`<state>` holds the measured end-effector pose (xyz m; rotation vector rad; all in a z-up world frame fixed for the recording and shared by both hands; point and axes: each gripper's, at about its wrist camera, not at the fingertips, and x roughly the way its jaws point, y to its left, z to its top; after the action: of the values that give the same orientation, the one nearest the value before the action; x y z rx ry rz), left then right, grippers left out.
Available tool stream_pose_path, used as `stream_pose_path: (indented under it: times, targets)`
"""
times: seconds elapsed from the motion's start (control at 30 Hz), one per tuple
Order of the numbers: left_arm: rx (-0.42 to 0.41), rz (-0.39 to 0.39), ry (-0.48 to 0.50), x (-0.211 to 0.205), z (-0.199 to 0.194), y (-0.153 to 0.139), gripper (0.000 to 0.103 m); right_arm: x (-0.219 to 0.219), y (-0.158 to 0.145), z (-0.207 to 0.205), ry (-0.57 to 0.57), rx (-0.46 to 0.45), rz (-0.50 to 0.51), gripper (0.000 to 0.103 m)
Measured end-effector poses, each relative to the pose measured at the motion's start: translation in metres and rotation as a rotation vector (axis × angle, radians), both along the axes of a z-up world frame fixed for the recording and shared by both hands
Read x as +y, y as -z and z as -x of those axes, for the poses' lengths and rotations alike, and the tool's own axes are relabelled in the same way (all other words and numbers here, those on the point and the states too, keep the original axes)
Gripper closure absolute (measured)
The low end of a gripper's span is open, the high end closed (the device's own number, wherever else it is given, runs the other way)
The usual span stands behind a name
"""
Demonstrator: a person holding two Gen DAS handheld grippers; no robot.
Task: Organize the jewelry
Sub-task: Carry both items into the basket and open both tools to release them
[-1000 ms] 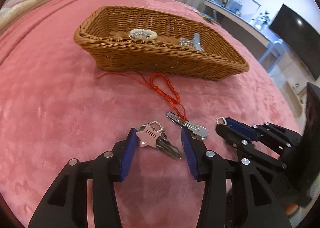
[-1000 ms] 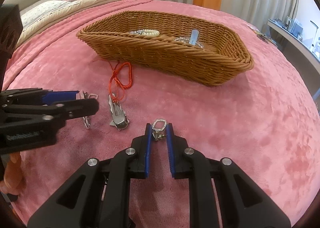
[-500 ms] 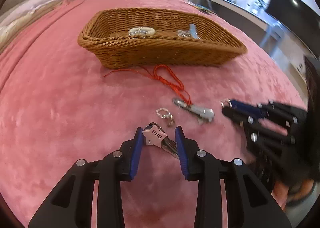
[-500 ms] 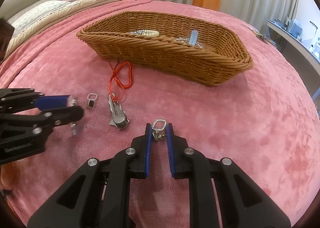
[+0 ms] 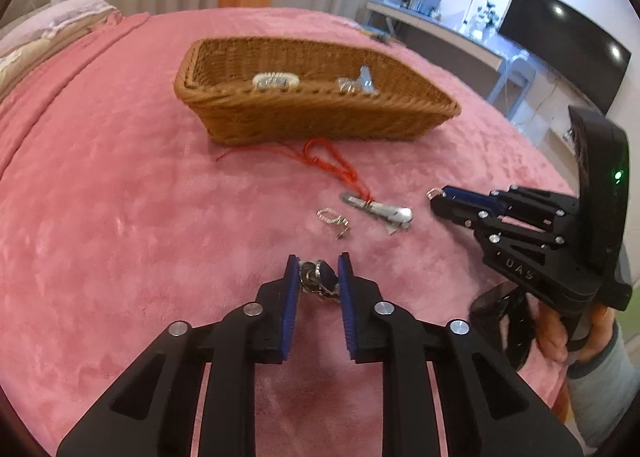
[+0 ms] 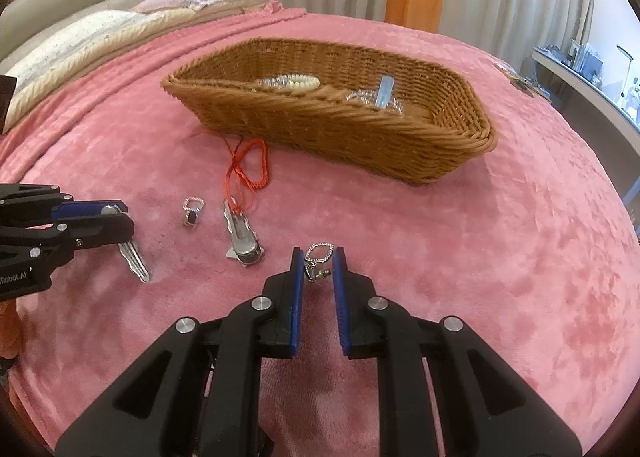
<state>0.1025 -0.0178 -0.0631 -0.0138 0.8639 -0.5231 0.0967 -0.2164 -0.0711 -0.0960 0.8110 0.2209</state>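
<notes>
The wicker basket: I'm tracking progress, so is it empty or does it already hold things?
Not empty. The wicker basket already holds a pale beaded bracelet and a silvery clip on sparkly pieces.

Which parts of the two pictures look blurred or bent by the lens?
Left wrist view: the basket and its contents look softly smeared, and the monitor shows two glare spots; right wrist view: sharper, though the basket rim curves and dark corners frame the picture.
</notes>
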Motion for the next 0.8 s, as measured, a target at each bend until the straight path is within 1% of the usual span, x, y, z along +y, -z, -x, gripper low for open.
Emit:
stream_pose_path:
  times: [0.07, 0.1, 0.2, 0.3, 0.4, 0.47, 0.57, 0.6, 0.7, 0.8]
  targets:
    - [-0.016, 0.026, -0.005, 0.003, 0.002, -0.005, 0.09, -0.003, -0.004, 0.003, 0.001, -0.017, -0.017, 0.091]
    - [-0.024, 0.03, -0.009, 0.003, 0.003, -0.008, 0.093, -0.005, -0.007, 0.005, 0.001, -0.024, -0.026, 0.091]
    - [-0.047, 0.061, -0.029, 0.007, 0.003, -0.018, 0.093, -0.008, -0.014, 0.009, 0.003, -0.046, -0.043, 0.091]
    - [-0.077, 0.116, -0.036, 0.013, 0.003, -0.032, 0.093, -0.009, -0.02, 0.01, 0.009, -0.066, -0.048, 0.091]
    - [-0.11, 0.153, -0.042, 0.016, 0.001, -0.048, 0.093, -0.011, -0.035, 0.015, 0.007, -0.091, -0.07, 0.091]
    - [-0.143, 0.171, -0.043, 0.016, -0.003, -0.061, 0.093, -0.011, -0.055, 0.017, 0.011, -0.129, -0.064, 0.091]
    - [-0.197, 0.171, -0.055, 0.013, -0.015, -0.082, 0.093, -0.013, -0.085, 0.014, 0.014, -0.177, -0.06, 0.091]
    - [-0.217, 0.172, -0.059, 0.011, -0.021, -0.09, 0.093, -0.013, -0.099, 0.008, 0.014, -0.192, -0.057, 0.091]
    - [-0.281, 0.158, -0.078, 0.001, -0.041, -0.114, 0.093, -0.015, -0.126, -0.018, 0.017, -0.21, -0.07, 0.091]
    - [-0.325, 0.118, -0.094, -0.015, -0.066, -0.127, 0.093, -0.018, -0.135, -0.049, 0.03, -0.201, -0.081, 0.091]
